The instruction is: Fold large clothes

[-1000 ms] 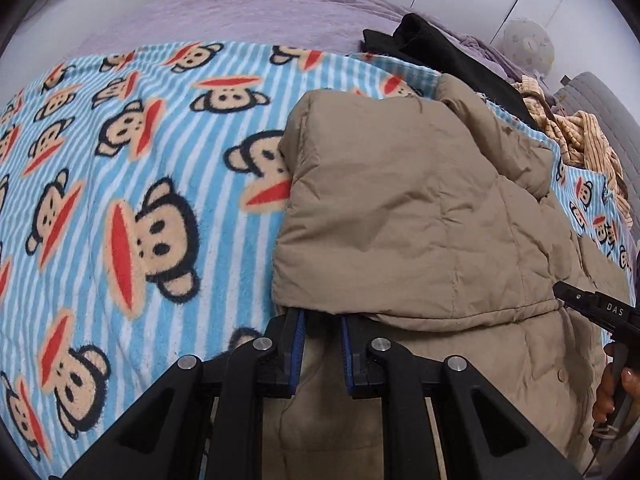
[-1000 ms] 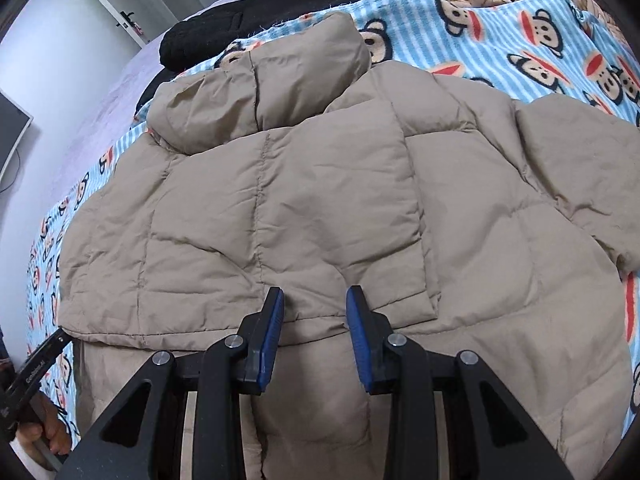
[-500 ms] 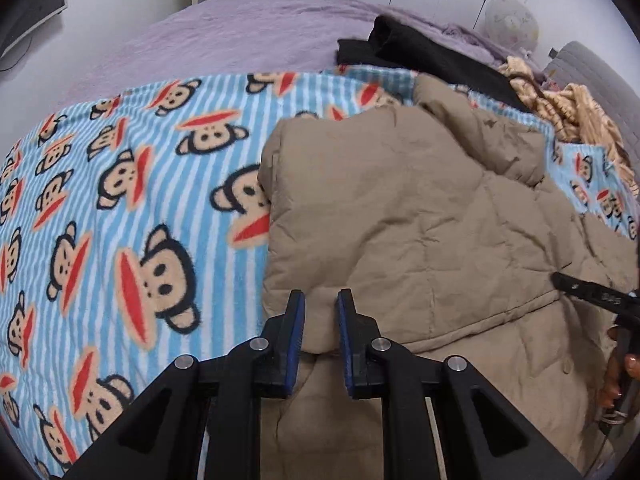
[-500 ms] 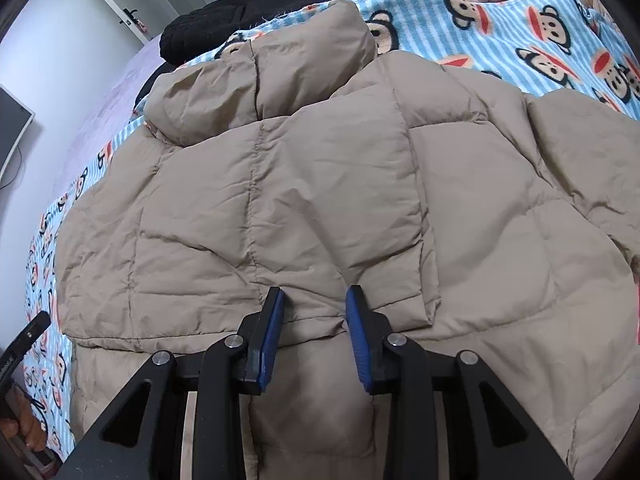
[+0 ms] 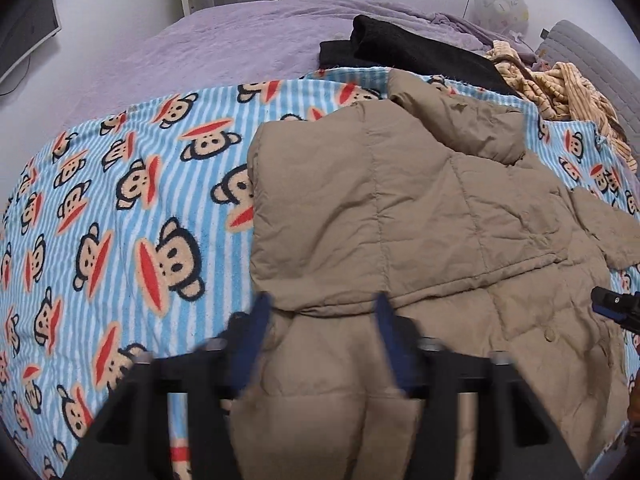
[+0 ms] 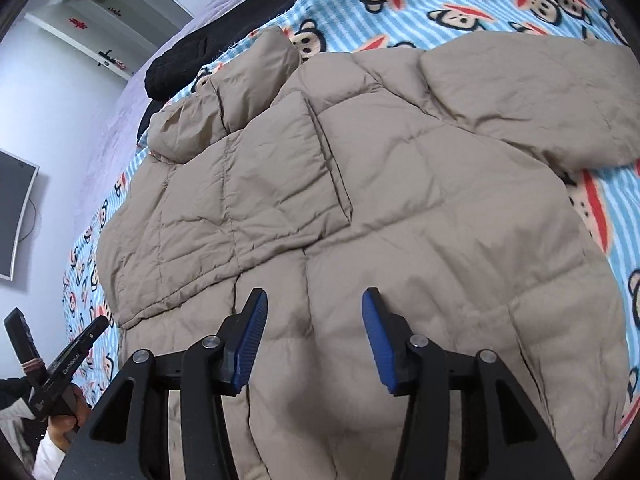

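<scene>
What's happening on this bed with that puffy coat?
A person is folding a tan puffer jacket laid on a monkey-print blanket, holding a two-finger tool in each hand. One side panel is already folded over the jacket's middle. Both tools, the left tool and the right tool, are opening over the jacket's lower part, and neither grips the fabric. One sleeve lies out to the side, not yet folded in.
</scene>
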A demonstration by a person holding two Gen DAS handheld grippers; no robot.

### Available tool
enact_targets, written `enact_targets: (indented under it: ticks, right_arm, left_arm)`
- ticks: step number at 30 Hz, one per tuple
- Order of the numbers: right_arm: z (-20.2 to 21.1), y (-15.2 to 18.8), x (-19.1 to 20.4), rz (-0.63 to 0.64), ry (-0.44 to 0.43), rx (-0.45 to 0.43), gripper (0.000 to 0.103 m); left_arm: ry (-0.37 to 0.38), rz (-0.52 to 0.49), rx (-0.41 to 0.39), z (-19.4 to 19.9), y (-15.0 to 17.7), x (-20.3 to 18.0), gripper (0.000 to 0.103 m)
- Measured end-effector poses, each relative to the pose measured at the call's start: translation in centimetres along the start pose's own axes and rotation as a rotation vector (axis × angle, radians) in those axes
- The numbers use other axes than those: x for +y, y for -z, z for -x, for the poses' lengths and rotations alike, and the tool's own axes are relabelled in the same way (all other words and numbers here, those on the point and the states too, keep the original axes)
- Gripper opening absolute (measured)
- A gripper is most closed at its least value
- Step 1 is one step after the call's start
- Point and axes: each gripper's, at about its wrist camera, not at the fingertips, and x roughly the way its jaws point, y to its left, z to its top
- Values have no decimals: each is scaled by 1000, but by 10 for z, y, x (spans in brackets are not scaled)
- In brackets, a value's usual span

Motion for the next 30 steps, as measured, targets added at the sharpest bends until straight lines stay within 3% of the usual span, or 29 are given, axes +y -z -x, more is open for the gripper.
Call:
enact_targets:
  ticks: [1, 5, 9, 11, 14, 16, 19, 25, 30]
  right_arm:
    - [4, 7, -3, -11, 0, 5, 54]
    - [17, 27, -14, -65, -18, 10, 65]
    - [27, 42, -30, -125, -34, 3, 66]
    - [30, 44, -40, -148, -51, 0, 81]
    - [38, 40, -60, -182, -77, -30, 82]
    - [44, 33, -82, -222, -100, -52, 83]
    - [56, 18, -118, -272, -110, -87, 103]
    - [79, -21, -195, -376, -104, -157, 103]
    - [89, -57, -258, -492, -121, -171, 103]
  left_arm:
    - [19, -4, -14, 7, 3, -4, 102]
    - [46, -72, 2, 13, 9, -28, 102]
    - [76, -103, 45, 8, 11, -54, 102]
    - [84, -110, 70, 3, 10, -69, 102]
    - [79, -120, 74, 1, 9, -95, 102]
    - [86, -115, 76, -1, 7, -113, 102]
    - [90, -113, 86, -8, 5, -143, 102]
    - [90, -132, 121, -23, 2, -210, 102]
    - [42, -143, 124, -34, -2, -251, 102]
